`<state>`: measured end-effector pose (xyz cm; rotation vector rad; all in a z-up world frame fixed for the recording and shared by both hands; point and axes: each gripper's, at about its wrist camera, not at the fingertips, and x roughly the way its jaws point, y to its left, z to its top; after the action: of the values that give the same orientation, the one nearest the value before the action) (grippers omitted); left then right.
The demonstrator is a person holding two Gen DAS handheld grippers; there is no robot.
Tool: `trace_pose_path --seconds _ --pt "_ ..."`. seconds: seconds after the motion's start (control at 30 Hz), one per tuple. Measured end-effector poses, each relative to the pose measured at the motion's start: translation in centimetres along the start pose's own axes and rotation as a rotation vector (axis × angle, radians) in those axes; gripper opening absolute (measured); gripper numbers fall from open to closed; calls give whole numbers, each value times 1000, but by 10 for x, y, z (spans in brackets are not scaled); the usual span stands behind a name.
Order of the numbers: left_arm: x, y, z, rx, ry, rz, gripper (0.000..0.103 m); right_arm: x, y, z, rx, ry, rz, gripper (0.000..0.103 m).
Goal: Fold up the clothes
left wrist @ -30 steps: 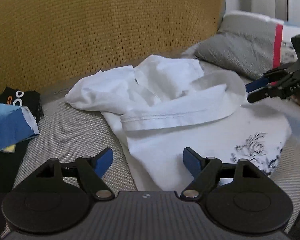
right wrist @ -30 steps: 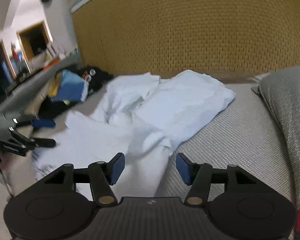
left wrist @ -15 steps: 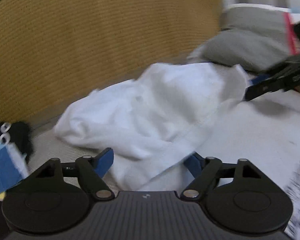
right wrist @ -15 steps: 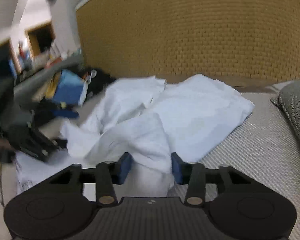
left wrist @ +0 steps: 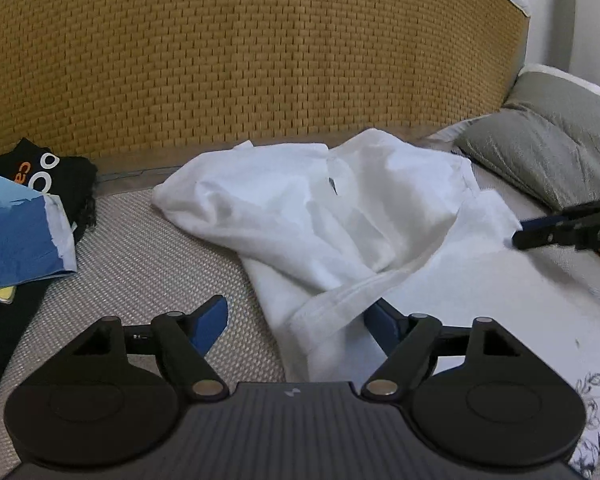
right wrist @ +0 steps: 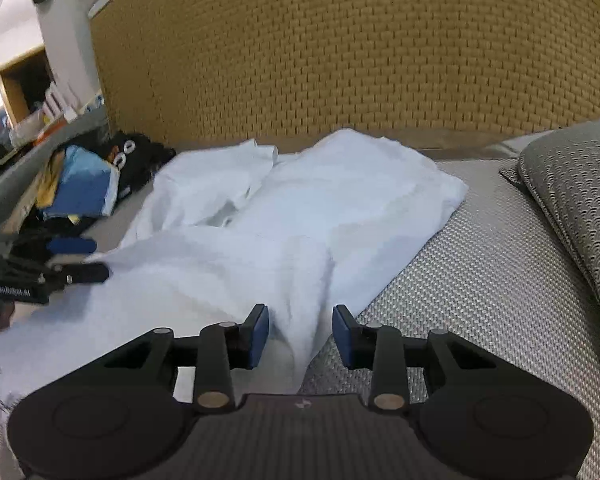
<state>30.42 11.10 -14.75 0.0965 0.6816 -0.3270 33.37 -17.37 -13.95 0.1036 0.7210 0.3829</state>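
The left gripper [left wrist: 296,320] has its fingers spread, and the hemmed edge of the white shirt [left wrist: 332,220] lies over its right pad without being pinched. The right gripper [right wrist: 300,330] is spread too, with a ridge of the same shirt rising between its blue pads [right wrist: 259,334]; whether the cloth touches them cannot be told. The shirt lies rumpled across the middle of the bed [right wrist: 480,280], its far edge against the woven headboard [left wrist: 240,60]. Bare mattress lies open on both sides of the shirt. At the bed's left edge sit a blue cloth [left wrist: 16,240] and a black garment [left wrist: 52,176]; a grey pillow [left wrist: 548,148] takes the right edge.
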Motion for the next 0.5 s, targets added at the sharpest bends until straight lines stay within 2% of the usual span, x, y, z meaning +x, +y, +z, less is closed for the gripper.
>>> trace_pose_path --seconds 0.13,0.23,0.3,0.33,0.43,0.5 --pt "-9 5 -1 -32 -2 -3 81 -7 -3 4 11 -1 28 46" --pt "-10 7 -3 -39 12 3 81 -8 -9 1 68 9 61 48" --pt "-14 11 -5 -76 19 -2 81 -9 -12 -1 89 14 43 48" --pt "-20 14 -7 -102 23 -48 81 -11 -14 -1 105 14 34 48" --pt "-37 22 -15 -182 35 -194 82 -24 -15 -1 112 33 80 48" --pt "-44 21 -26 -199 67 -209 82 -36 -12 -2 92 44 127 48"
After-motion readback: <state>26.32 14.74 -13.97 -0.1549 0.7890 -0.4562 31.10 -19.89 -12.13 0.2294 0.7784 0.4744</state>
